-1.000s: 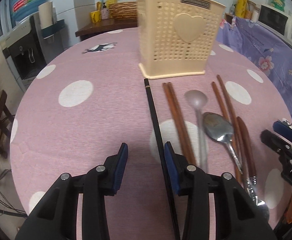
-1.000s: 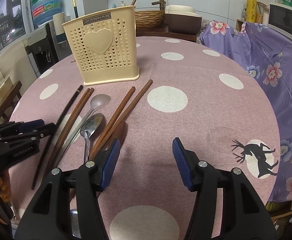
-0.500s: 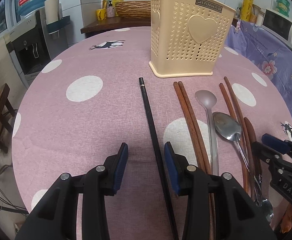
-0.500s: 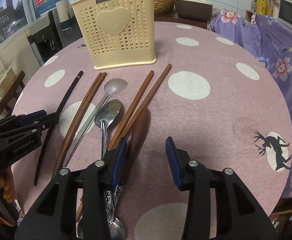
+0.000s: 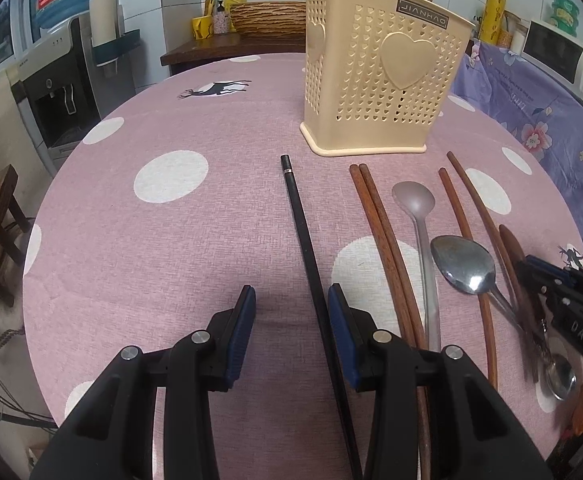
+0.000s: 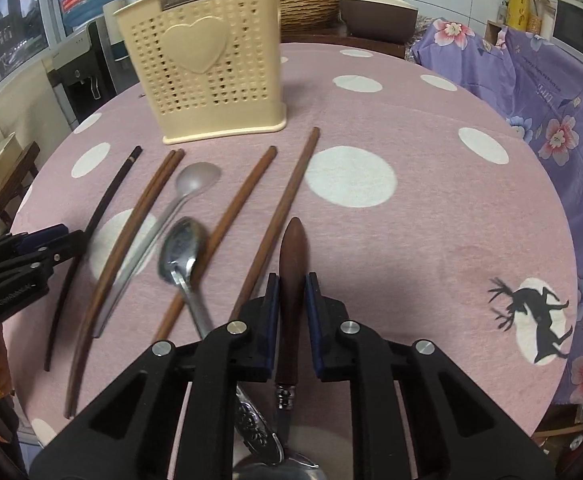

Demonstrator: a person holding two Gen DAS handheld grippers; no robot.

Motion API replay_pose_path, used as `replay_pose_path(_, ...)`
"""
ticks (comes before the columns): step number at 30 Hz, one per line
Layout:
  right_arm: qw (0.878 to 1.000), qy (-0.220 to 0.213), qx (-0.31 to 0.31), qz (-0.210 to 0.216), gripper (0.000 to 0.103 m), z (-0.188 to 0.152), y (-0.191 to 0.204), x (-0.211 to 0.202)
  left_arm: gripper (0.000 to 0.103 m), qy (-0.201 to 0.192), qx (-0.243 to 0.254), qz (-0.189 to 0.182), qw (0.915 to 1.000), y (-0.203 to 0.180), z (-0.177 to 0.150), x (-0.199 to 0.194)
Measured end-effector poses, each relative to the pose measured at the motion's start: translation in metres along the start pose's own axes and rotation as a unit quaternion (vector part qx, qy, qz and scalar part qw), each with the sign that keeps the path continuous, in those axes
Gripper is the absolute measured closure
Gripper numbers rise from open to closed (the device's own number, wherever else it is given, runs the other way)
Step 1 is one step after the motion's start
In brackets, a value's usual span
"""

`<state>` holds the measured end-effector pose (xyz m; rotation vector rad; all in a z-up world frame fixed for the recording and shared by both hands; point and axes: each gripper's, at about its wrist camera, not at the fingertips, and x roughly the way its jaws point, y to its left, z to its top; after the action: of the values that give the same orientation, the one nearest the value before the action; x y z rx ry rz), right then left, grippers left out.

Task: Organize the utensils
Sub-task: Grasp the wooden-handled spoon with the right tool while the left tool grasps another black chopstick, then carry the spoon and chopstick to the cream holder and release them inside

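A cream perforated utensil basket [image 5: 383,76] [image 6: 207,64] stands at the back of the pink dotted table [image 5: 171,216]. In front lie a black chopstick [image 5: 303,236] [image 6: 103,208], brown chopsticks [image 5: 379,224] [image 6: 147,204], a grey spoon [image 5: 415,204] and a steel spoon [image 5: 465,266] [image 6: 183,248]. My left gripper [image 5: 290,304] is open around the black chopstick, which lies against its right finger. My right gripper [image 6: 292,284] is shut on the wooden-handled utensil [image 6: 292,264], low at the table.
A purple floral cloth [image 6: 551,92] covers furniture on the right. A water dispenser [image 5: 67,80] stands off the table's left. A side table with a wicker basket [image 5: 267,20] stands behind. The table's near edge runs below both grippers.
My right gripper moved left over the wooden-handled utensil and closed on its handle. My left gripper shifted so the black chopstick now lies between its fingers.
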<state>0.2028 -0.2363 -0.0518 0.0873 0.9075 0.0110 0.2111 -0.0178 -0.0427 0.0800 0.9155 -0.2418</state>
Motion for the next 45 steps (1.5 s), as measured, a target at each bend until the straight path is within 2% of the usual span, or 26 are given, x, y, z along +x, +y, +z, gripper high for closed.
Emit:
replay_pose_path(10, 1.000, -0.004, -0.007, -0.017, 0.088, 0.006, 0.000, 0.005, 0.061, 0.006, -0.004, -0.001, 1.0000, -0.001, 0.006, 0.004)
replay_pose_path(20, 1.000, 0.007, 0.000, -0.028, 0.088, 0.016, 0.000, 0.012, 0.061, 0.027, 0.018, 0.026, 0.9991, -0.005, 0.041, 0.032)
replay_pose_path(25, 0.999, 0.009, 0.002, -0.032, 0.088, 0.021, -0.001, 0.016, 0.077, 0.039, 0.021, 0.032, 0.9985, -0.007, 0.062, 0.046)
replay_pose_path(27, 0.999, 0.009, 0.004, -0.031, 0.088, 0.022, -0.001, 0.017, 0.089, 0.044, 0.022, 0.033, 0.9983, -0.009, 0.067, 0.049)
replay_pose_path(29, 1.000, 0.006, 0.003, -0.030, 0.087, 0.022, -0.001, 0.017, 0.093, 0.045, 0.030, 0.038, 0.9979, -0.013, 0.069, 0.050)
replay_pose_path(37, 1.000, -0.006, -0.001, -0.024, 0.087, 0.021, -0.003, 0.017, 0.095, 0.035, 0.034, 0.042, 0.9979, -0.017, 0.066, 0.049)
replay_pose_path(45, 0.999, -0.036, 0.007, -0.011, 0.087, 0.023, -0.016, 0.004, 0.095, 0.024, 0.007, 0.025, 0.9994, -0.006, 0.068, 0.045)
